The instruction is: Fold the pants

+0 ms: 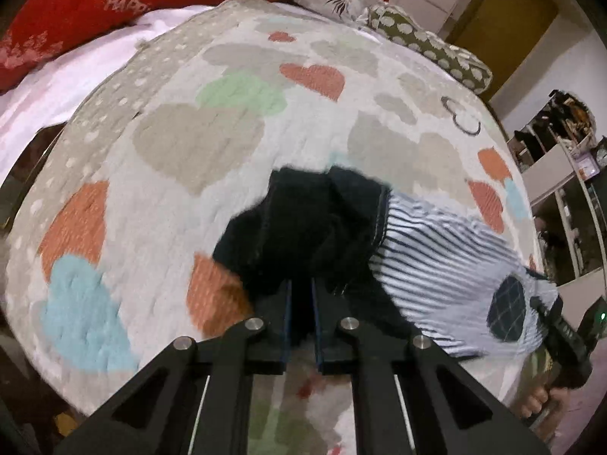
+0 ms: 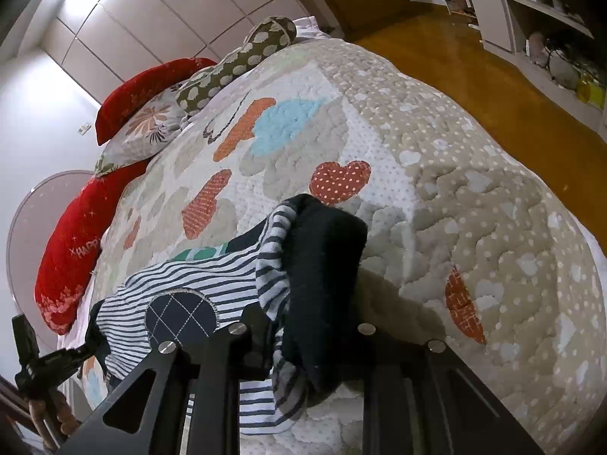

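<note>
Jaws: left gripper [image 1: 301, 295] and right gripper [image 2: 303, 326] both pinch the pants [image 1: 322, 220]; lift evenly, keeping cloth taut.

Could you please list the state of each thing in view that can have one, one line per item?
Left gripper: jaws shut on the dark waistband.
Right gripper: jaws shut on the dark cuff.
Striped pants: bunched, partly lifted off the quilt, not yet folded flat.
Quilt: spread over the bed.
Red pillow: lying along the bed's far edge.
Door: appears closed.
</note>
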`<state>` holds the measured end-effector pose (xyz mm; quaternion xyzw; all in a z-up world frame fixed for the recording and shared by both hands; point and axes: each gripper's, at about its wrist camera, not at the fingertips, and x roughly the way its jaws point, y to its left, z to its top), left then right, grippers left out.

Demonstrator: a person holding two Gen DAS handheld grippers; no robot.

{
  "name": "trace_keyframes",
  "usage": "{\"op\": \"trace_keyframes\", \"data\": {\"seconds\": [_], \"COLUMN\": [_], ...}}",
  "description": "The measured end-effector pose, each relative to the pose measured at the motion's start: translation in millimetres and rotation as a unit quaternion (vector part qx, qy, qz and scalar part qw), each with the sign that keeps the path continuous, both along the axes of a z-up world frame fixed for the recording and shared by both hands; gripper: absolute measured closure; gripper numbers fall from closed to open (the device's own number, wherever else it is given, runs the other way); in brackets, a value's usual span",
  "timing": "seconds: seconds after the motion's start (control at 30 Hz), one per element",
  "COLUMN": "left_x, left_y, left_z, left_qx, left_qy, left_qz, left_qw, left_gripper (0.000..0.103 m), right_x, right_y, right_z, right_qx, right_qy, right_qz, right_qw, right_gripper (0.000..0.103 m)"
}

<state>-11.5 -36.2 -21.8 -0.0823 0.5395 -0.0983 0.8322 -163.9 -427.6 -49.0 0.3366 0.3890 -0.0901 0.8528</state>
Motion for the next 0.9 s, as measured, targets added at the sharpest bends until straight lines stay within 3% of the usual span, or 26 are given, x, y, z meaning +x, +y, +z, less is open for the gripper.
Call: {"op": "trace_keyframes", "data": {"seconds": [0.07, 0.13, 0.17, 0.23, 0.33, 0.47, 0.67, 0.73, 0.8, 0.9], "left_x": [-4, -1, 0, -1, -9, -26, -47, -46, -37, -17], "left_y": [3, 4, 5, 11, 25, 47, 43, 32, 12, -12], "left_z": [-9, -23, -28, -26, -21, -19, -2, 10, 22, 29], "left_qx": [0.012, 0.028, 0.030, 0.015, -0.025, -0.058, -0.046, -0.050, -0.074, -0.122], "left_qy": [0.016, 0.031, 0.035, 0.031, 0.031, 0.038, -0.001, -0.021, -0.035, -0.061], "left_qz": [0.008, 0.017, 0.024, 0.035, 0.046, 0.075, 0.065, 0.045, 0.010, -0.026], "left_qw": [0.9998, 0.9990, 0.9987, 0.9988, 0.9981, 0.9948, 0.9969, 0.9975, 0.9966, 0.9903], "left_gripper": [0.092, 0.074, 0.071, 0.057, 0.039, 0.037, 0.036, 0.036, 0.036, 0.032], "right_x": [-1, 0, 0, -1, -8, -39, -74, -67, -43, -1], "right_y": [0, 0, 1, 3, 6, 3, 12, 29, 58, 92], "right_z": [-2, -4, -5, -4, 4, 27, 46, 57, 68, 72], "right_qx": [0.001, 0.002, 0.003, -0.001, -0.013, -0.044, -0.039, -0.051, -0.056, -0.003], "right_qy": [-0.001, -0.004, -0.005, -0.007, -0.009, -0.032, -0.059, -0.074, -0.089, -0.112], "right_qz": [0.000, -0.002, -0.004, -0.006, -0.012, -0.071, -0.102, -0.071, 0.002, 0.089], "right_qw": [1.000, 1.000, 1.000, 1.000, 1.000, 0.996, 0.992, 0.993, 0.994, 0.990], "right_gripper": [0.079, 0.076, 0.075, 0.073, 0.062, 0.041, 0.040, 0.040, 0.040, 0.040]}}
